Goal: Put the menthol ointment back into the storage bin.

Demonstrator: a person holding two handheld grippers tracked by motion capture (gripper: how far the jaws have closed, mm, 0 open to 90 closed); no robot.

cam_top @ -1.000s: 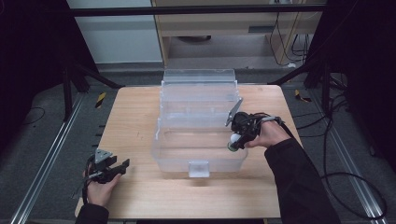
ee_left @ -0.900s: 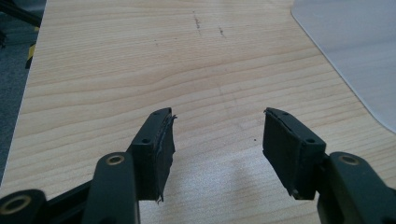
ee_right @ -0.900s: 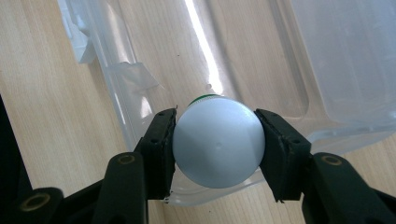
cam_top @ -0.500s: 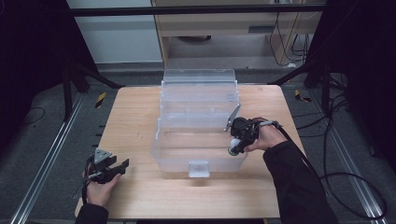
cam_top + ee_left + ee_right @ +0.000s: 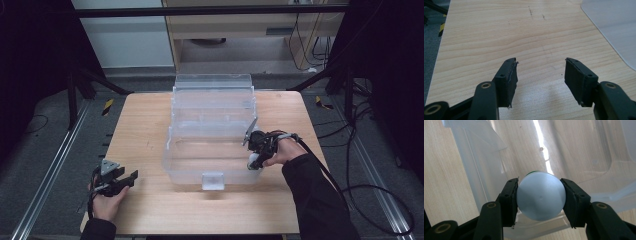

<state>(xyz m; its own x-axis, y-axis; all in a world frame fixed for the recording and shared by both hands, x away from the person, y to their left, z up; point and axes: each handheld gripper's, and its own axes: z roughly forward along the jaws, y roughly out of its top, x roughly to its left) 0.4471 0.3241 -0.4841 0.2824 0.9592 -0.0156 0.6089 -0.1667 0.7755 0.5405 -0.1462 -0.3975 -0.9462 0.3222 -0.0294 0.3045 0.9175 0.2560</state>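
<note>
Bottle (image 5: 541,195) sits clamped in my right gripper (image 5: 256,156) at the clear bin's (image 5: 190,167) four o'clock rim; I'd lower it level. Left gripper (image 5: 540,75) rests wide at eight o'clock.

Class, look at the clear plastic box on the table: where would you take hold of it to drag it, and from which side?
Grip the small latch tab on the front wall of the box, coming from the person's side. It juts out, thin enough to pinch; the walls are broad and smooth. The left hand-held gripper is open and free.
</note>
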